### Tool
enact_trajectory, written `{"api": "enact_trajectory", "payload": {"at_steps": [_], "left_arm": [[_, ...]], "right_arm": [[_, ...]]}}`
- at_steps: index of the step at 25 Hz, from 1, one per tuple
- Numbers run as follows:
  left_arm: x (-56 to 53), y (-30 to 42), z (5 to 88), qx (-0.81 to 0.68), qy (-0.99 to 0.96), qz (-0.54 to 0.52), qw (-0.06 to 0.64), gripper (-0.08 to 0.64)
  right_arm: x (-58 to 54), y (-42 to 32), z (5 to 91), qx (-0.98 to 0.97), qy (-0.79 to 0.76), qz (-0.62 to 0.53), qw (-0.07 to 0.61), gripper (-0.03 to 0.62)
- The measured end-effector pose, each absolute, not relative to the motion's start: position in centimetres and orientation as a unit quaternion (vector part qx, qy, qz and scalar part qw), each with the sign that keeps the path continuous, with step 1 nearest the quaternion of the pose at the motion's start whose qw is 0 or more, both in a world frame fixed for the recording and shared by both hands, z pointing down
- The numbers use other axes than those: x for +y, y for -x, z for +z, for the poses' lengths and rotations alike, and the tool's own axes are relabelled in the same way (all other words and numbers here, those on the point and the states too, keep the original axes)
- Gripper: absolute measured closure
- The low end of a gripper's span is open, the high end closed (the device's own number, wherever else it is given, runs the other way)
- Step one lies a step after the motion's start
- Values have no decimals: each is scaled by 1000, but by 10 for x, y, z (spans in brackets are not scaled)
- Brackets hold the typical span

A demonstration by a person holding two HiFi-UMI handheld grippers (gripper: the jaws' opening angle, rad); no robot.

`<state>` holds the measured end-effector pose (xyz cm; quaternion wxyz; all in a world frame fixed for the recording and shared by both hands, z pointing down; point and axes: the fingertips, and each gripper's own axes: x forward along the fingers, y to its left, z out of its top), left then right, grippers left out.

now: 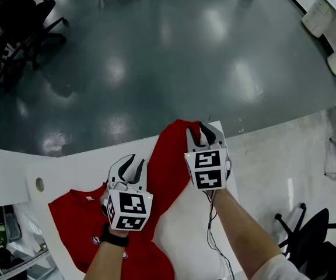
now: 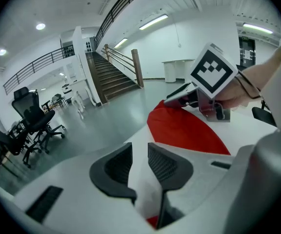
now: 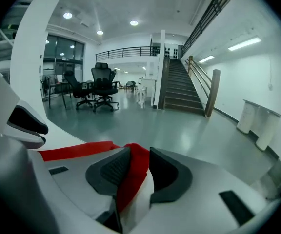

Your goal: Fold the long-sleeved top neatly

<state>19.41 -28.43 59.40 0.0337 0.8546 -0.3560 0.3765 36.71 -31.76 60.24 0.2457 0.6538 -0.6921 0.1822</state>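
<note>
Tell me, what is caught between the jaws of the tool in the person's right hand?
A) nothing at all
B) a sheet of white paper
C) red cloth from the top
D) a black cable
C: in the right gripper view, a fold of the red top fills the gap between the pads of the right gripper.
</note>
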Motion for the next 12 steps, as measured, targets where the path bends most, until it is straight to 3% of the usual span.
{"api": "enact_trajectory", "payload": {"at_steps": [5, 12], "left_arm": [[-285, -193, 594, -358, -854, 375, 35, 454], [-283, -184, 583, -363, -854, 372, 30, 454]], "right_arm": [[-318, -372, 604, -684, -652, 165, 283, 559], [-309, -378, 588, -690, -664, 165, 235, 566]]}}
